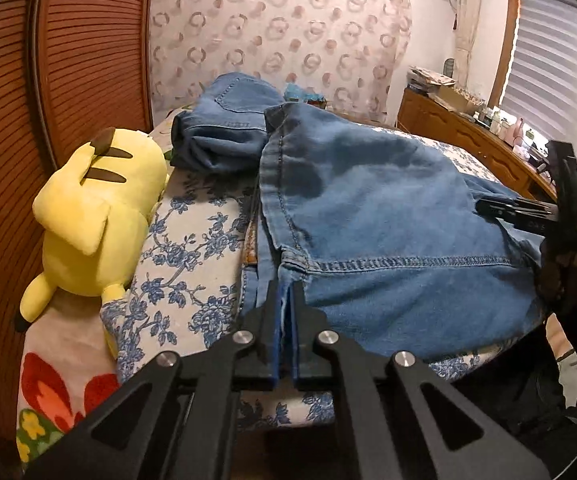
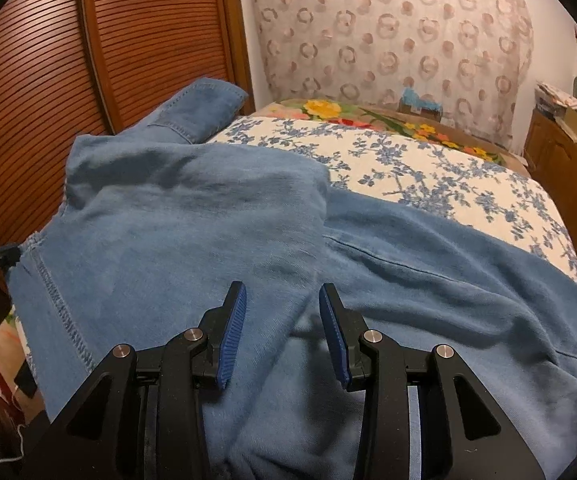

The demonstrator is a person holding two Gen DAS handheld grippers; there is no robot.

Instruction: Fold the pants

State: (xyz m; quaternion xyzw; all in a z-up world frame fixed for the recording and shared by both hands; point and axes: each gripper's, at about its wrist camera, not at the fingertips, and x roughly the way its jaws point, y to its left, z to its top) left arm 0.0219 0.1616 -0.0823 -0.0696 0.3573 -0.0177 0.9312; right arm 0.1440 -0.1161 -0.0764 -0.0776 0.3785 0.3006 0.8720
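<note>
The pants (image 1: 368, 208), blue denim, lie spread over the bed (image 1: 192, 240) with its blue-flowered cover, and that cover serves as the landmark here; a yellow plush toy (image 1: 96, 216) rests on the bed's left edge, just beside the pants' hem side, and a second bundle of denim (image 1: 224, 136) sits beyond the pants toward the curtained wall, whether a separate garment or the far end of the same one cannot be told. The left tool (image 1: 286, 312) is clenched on a stitched edge of the pants at the near edge of the bed, a sliver of blue cloth showing between its pads; the right tool (image 2: 282, 332) hangs released, its blue-padded fingers spread apart over the denim, and whether the fingertips touch the cloth cannot be told. In the right wrist view an upper layer of denim already lies over a lower layer that runs out across the bed toward the wooden cabinet (image 2: 568, 160), so the step in hand looks like a fold partway made, with one side pinned and the other side free; the judgement is that the task is in its early or middle part, since the cloth is loose and wrinkled. The next move likely calls for the right tool to close on a matching edge, so that both tools can lift together and carry the layer evenly; a grip on one layer only would let the fold skew.
</note>
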